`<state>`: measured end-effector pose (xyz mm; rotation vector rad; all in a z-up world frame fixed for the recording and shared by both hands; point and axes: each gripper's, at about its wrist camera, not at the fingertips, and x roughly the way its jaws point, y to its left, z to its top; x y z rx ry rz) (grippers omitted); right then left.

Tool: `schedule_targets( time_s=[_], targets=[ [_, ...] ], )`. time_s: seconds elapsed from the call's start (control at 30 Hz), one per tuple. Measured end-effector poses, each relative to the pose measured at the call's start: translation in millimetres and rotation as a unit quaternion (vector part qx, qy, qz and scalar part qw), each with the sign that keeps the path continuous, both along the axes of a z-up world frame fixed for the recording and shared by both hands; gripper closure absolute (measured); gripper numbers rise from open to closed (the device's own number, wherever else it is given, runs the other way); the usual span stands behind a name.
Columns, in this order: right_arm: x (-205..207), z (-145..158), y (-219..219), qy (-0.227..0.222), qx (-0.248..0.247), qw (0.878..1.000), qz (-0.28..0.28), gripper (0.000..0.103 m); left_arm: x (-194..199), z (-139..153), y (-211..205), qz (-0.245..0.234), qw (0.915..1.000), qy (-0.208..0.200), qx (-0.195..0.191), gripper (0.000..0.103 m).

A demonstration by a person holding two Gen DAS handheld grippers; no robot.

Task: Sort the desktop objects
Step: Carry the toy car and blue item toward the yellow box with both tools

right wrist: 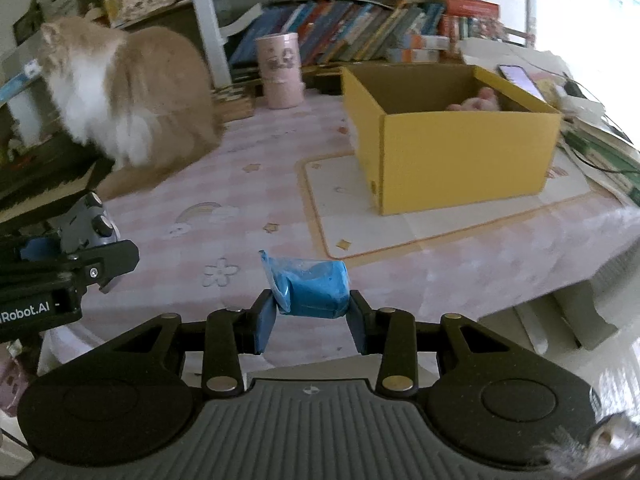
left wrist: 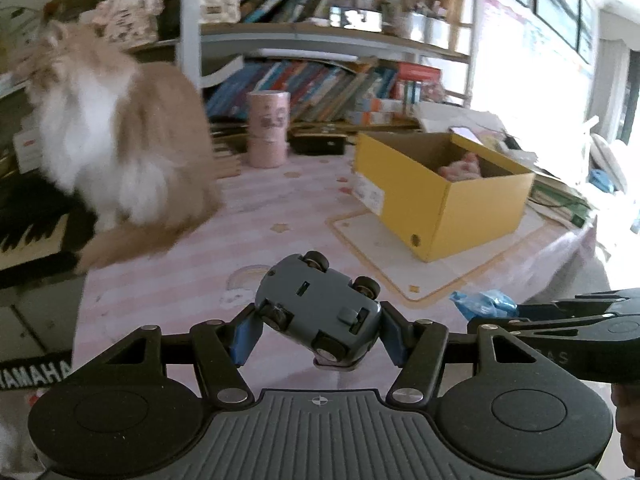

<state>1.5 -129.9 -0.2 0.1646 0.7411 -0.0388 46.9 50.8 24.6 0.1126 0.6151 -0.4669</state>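
My left gripper (left wrist: 318, 330) is shut on a grey toy car (left wrist: 320, 312), which is tipped so its underside and wheels face the camera. It hangs above the pink patterned table. My right gripper (right wrist: 313, 312) is shut on a blue plastic packet (right wrist: 310, 288), also held above the table. In the right wrist view the left gripper (right wrist: 72, 256) with the toy car (right wrist: 88, 220) shows at the left edge. In the left wrist view the blue packet (left wrist: 482, 304) pokes in at the right. An open yellow cardboard box (right wrist: 460, 148) stands ahead, with a pink soft thing (right wrist: 476, 102) inside.
A fluffy orange and white cat (right wrist: 128, 100) sits on the table's left side, beside a black keyboard instrument (left wrist: 36, 228). A pink cylindrical tin (right wrist: 280, 70) stands at the back before bookshelves (right wrist: 360, 28). A phone (right wrist: 518, 76) and papers lie right of the box.
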Motion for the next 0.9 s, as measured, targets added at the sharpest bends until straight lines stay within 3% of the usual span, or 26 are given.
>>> schedule_targets(
  time_s=[0.4,0.9],
  targets=[
    [-14.6,-3.6,-33.9,0.007,0.002,0.999,-0.054,0.067,4.1,-2.3,-39.3,-0.055,0.9985,0.000,0.005,0.041],
    [-4.6,-2.7,-89.2,0.014,0.009,0.998,-0.066,0.067,13.0,0.1,-97.1,-0.071,0.9974,0.002,0.012,0.041]
  ],
)
